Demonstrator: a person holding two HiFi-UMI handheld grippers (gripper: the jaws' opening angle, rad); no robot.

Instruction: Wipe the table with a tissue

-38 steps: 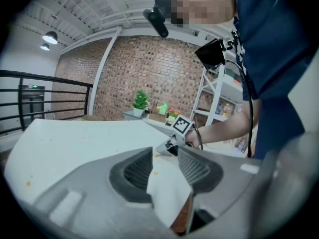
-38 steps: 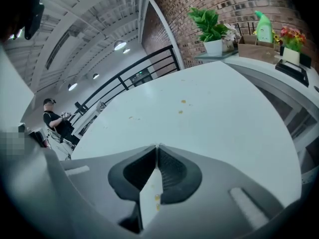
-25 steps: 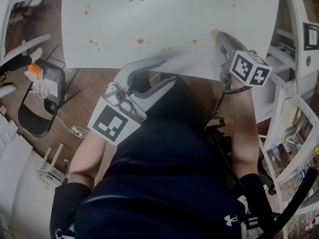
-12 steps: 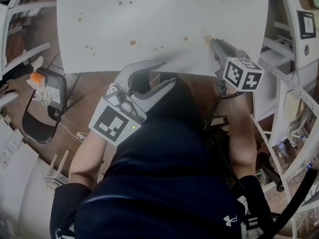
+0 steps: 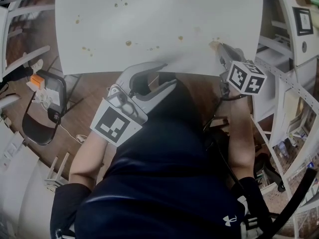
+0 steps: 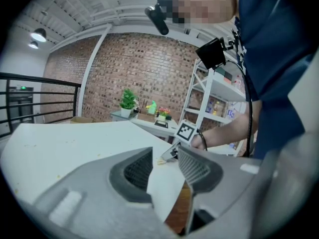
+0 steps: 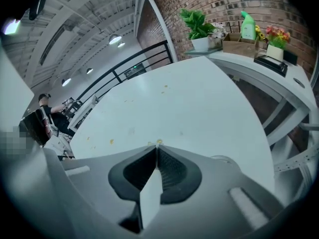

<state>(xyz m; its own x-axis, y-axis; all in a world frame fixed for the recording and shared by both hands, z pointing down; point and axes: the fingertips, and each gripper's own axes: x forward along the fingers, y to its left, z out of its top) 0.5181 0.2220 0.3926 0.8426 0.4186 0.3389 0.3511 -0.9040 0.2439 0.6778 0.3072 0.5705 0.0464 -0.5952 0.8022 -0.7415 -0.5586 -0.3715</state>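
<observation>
1. A white rectangular table [image 5: 159, 29] fills the upper head view; its near edge runs just in front of the person's dark navy shirt [image 5: 164, 183].
2. White metal shelving [image 6: 223, 89] stands beyond the table's right end. A square black-and-white marker label [image 5: 300, 21] is fixed to a white panel there.
3. A black chair [image 5: 55, 94] stands on the brown floor, left of the table and well apart from it.
4. The left gripper [image 5: 167, 73], grey with ribbed pads, is held at the table's near edge. Its jaws stand partly apart and grasp nothing.
5. The right gripper [image 5: 219, 50] is tilted down onto the table near the right edge. Its jaws are closed on a small tan-stained tissue wad [image 5: 215, 45], which is pressed against the tabletop.
6. A potted green plant [image 7: 198, 26] and a green bottle [image 7: 247, 25] stand on a far counter.
7. Brown spots [image 5: 128, 43] are scattered over the tabletop, left of and beyond the wad.
8. A white Under Armour emblem [image 5: 229, 219] is printed on the shirt.
</observation>
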